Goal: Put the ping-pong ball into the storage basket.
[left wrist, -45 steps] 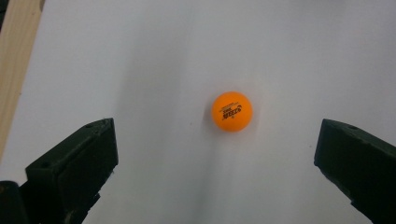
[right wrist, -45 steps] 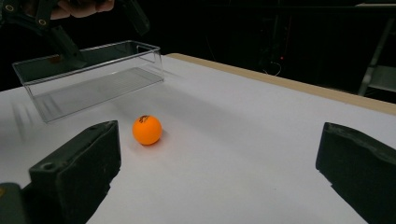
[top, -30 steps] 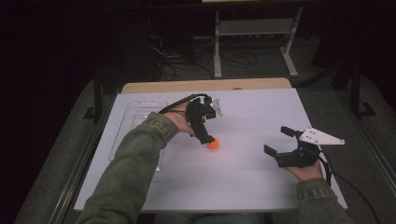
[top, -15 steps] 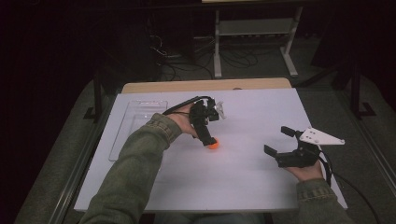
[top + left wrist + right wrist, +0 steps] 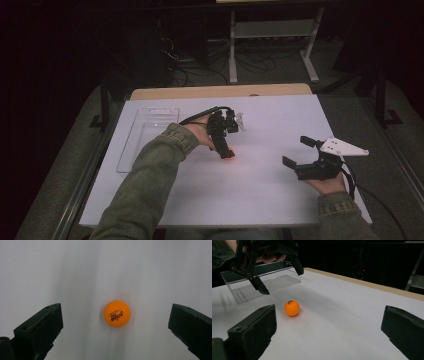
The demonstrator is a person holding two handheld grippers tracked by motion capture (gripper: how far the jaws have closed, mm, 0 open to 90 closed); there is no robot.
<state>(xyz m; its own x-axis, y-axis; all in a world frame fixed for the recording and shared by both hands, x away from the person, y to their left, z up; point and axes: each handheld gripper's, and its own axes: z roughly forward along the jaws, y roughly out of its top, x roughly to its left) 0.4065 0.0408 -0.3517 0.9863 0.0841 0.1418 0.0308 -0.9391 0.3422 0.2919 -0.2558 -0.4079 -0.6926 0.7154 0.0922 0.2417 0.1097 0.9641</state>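
An orange ping-pong ball (image 5: 230, 155) with dark print rests on the white table top (image 5: 260, 195) near its middle. My left gripper (image 5: 225, 151) points down just above it and is open. In the left gripper view the ball (image 5: 117, 313) lies on the table between the two wide-apart jaws, touching neither. My right gripper (image 5: 297, 151) is open at the right of the table, held low and aimed left toward the ball (image 5: 292, 308). From there the left gripper (image 5: 282, 281) hangs over the ball, with nothing between its fingers.
A clear plastic tray (image 5: 131, 150) lies at the left of the table, behind the left hand; its wall (image 5: 262, 277) also shows in the right gripper view. A wooden strip (image 5: 220, 92) runs along the far edge. Beyond it are dark floor, cables and a metal stand (image 5: 272, 30).
The left hand and gripper have shifted slightly right, settling over the ball. The ball and the right gripper have not moved.
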